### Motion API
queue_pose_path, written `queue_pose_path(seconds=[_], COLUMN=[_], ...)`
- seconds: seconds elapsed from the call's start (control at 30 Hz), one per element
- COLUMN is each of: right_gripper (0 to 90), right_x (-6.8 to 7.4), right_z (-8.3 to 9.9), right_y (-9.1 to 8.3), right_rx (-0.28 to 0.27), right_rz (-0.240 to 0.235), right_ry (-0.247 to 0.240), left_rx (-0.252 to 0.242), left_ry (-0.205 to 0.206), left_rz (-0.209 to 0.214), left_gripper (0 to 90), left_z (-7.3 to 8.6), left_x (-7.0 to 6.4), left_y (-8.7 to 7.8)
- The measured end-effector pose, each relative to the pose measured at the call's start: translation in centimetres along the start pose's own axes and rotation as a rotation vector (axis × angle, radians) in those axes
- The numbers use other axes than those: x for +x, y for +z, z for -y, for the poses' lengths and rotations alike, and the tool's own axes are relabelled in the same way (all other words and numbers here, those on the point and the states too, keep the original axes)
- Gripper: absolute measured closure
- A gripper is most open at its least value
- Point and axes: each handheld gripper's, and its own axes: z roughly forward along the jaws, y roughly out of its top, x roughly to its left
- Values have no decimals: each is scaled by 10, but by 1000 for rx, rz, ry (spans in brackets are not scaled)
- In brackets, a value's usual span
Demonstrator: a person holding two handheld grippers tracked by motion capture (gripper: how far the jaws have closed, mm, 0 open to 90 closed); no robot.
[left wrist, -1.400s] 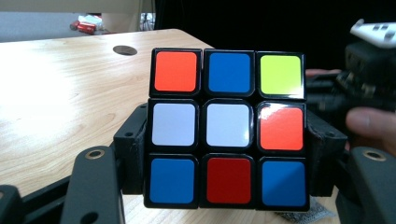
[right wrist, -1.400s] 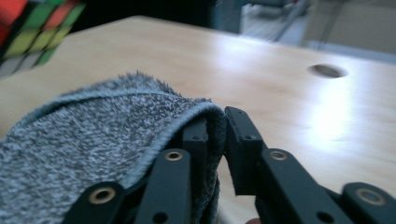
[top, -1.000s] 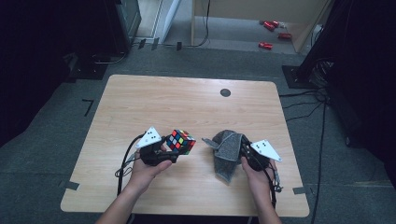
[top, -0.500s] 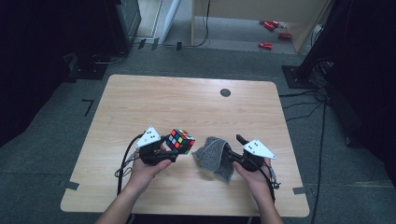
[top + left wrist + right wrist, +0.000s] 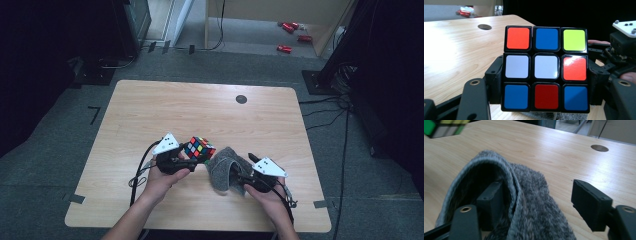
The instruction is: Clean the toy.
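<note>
L gripper [image 5: 192, 162], in the person's L hand [image 5: 162, 177] at the near-left part of the table [image 5: 150, 110], has its jaws clenched on a puzzle cube [image 5: 199, 148]. In the left gripper view the two black jaws press the cube's [image 5: 546, 68] L and R sides, w/ one full face toward the camera: top row orange, blue, yellow-green; mid row white, white, orange-red; bottom row blue, red, blue. Cube sits a bit tilted in the high view, held just above the wood, near-centre of the table.

R gripper [image 5: 239, 176], in the R hand [image 5: 270, 197], is just right of the cube, near edge of the table. Its jaws are apart, not clamped: in the right gripper view one jaw is tucked inside a fold of a grey fuzzy cloth [image 5: 524, 202], the other jaw stands bare to the right w/ open table between it and the cloth. So the cloth hangs draped over one jaw rather than pinched. In the high view the cloth [image 5: 225, 167] is a bunched grey lump betw. the two grippers, its far-left edge just beside the cube; can't tell if they touch. A strip of the cloth also peeks in under the cube at the bottom of the left gripper view.

Dark round hole [image 5: 241, 99] in the tabletop lies far-right of centre, well apart from both grippers. Black cables trail off each gripper toward the near edge. Red items [image 5: 287, 37] lie on the floor beyond the table, far right.
</note>
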Motion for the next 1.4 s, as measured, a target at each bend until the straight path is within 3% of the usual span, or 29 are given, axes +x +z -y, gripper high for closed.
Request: queue_pose_path(seconds=[0.3, 0.5, 0.67, 0.9, 1.1, 1.4], right_gripper=[209, 179, 175, 157, 155, 205], right_x=[-5, 8, 24, 37, 50, 69], right_z=[1, -4, -8, -14, -19, -22], right_y=[-25, -33, -26, -17, -4, 17], right_rx=[-48, -108, -139, -163, -194, -244], right_rz=[-6, -48, -86, -104, -132, -166], right_ry=[-10, -59, -103, -147, -221, -338], left_rx=[14, 30, 40, 43, 53, 82], left_ry=[8, 11, 4, -10, -50, -91], left_rz=[42, 78, 93, 101, 113, 89], left_gripper=[348, 348, 348, 348, 348, 348], left_z=[-7, -9, -10, -9, -5, 2], left_x=[-7, -16, -21, -25, -24, -21], left_y=[21, 31, 30, 22, 12, -3])
